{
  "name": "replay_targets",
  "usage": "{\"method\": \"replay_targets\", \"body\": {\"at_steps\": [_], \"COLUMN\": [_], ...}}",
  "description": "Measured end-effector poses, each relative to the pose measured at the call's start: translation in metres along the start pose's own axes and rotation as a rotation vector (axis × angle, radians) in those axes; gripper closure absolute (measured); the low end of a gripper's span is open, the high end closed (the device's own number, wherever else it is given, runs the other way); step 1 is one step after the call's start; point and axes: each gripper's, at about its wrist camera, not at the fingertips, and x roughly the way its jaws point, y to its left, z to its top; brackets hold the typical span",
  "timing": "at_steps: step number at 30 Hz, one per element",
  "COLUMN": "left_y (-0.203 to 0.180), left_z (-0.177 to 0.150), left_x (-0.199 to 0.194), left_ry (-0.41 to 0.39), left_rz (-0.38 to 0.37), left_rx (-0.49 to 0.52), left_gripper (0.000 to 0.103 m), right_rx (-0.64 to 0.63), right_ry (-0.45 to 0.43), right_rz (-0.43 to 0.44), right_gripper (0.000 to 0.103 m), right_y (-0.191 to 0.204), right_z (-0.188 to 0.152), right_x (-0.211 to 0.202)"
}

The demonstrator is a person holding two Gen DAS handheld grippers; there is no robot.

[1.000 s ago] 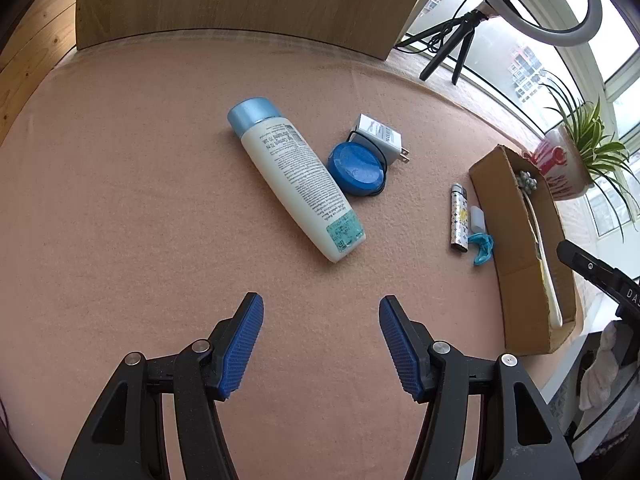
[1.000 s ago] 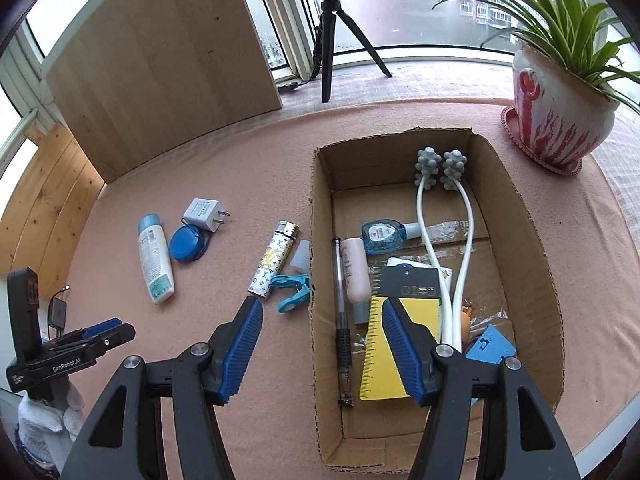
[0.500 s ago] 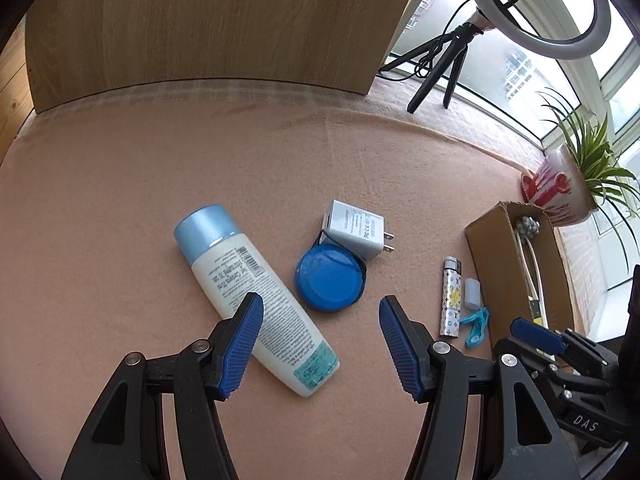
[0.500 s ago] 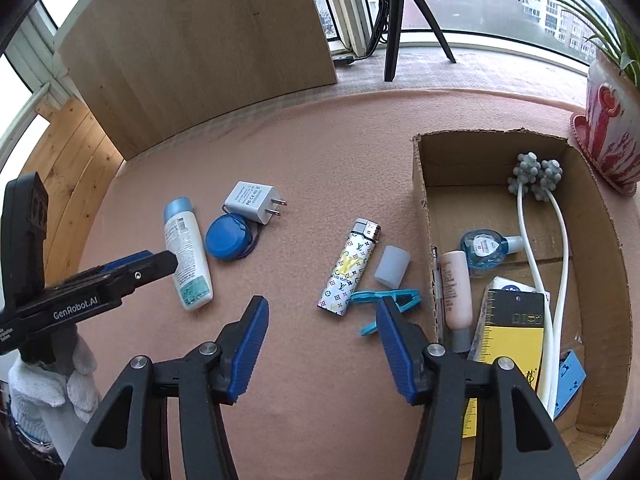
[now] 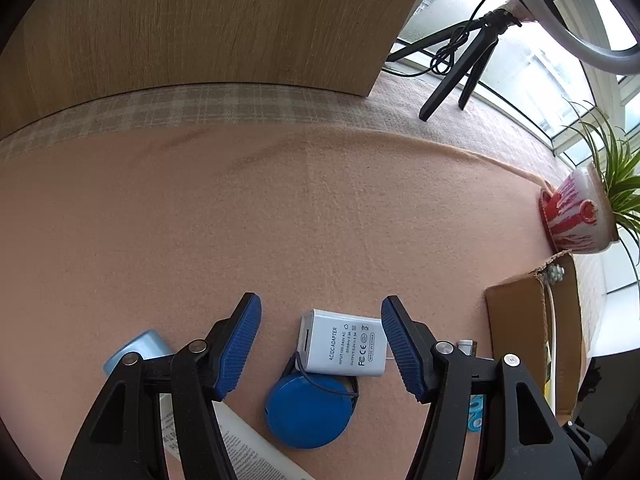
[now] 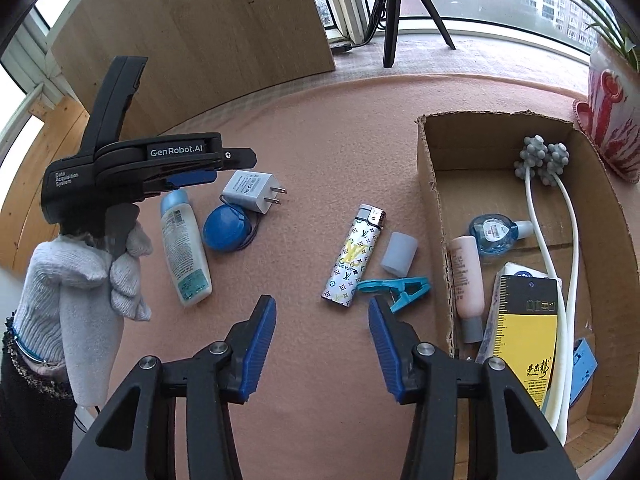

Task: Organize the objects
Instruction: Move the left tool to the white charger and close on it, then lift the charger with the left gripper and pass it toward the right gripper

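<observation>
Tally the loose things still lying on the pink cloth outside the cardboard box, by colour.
White: 2, lotion bottle, charger
Blue: 2, round blue case, clothes peg
Patterned: 1, lighter
Grey: 1, small cap
Total: 6

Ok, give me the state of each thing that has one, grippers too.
left gripper: open, hovering over the charger
right gripper: jaws closing, nothing between them
white charger: lying flat, not gripped
blue round case: closed, on the cloth
lotion bottle: capped, lying down
lighter: lid shut, outside the box
teal clip: shut, outside the box
cardboard box: open-topped, partly filled
</observation>
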Motion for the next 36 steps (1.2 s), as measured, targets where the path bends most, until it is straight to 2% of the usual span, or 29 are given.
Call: {"method": "replay_targets", "body": {"at_steps": [5,8,11,16,23,29,36], "left_y": [0.0,-0.004,-0.008,-0.007,-0.023,-0.047,-0.067], "left_z": [-0.009,-0.016,-0.026,-0.041,-0.079,-0.124,-0.168], "left_x": [0.009,0.009,0.005,0.003,-0.005,-0.015,-0.022], "left_ry": [0.032,0.039,0.027,0.032,0.045,0.077,0.133], "left_rz": [-0.042,-0.077,-0.075,-0.121,-0.162,-0.207,-0.275], "left_rx": [0.029,0.049,0.075,0.057,0.118,0.233,0.276], "left_gripper": [0.039,0.047,0.049,0.05,0.05,0.05,0.05], "right_rx": [0.014,0.008,0.005,0.012,0.031,0.05,0.053], "right_ry": [0.007,0.005,0.003,0.0,-0.009,-0.016,0.009], "right_rz": [-0.003,-0.003,0.001,0.002,0.011,0.029,0.047], "right_gripper": [0.059,0.059,0.059,0.059,0.059,0.059,0.058], "right_y": [-0.006,-0.004,-0.003,-0.005,-0.015,-0.023,-0.021], "right_z": [0.0,0.001,0.001,0.005,0.001,-0.003,-0.017], "right_x": [0.002,0.003,0.003,0.003,-0.006,-0.014,-0.016]}}
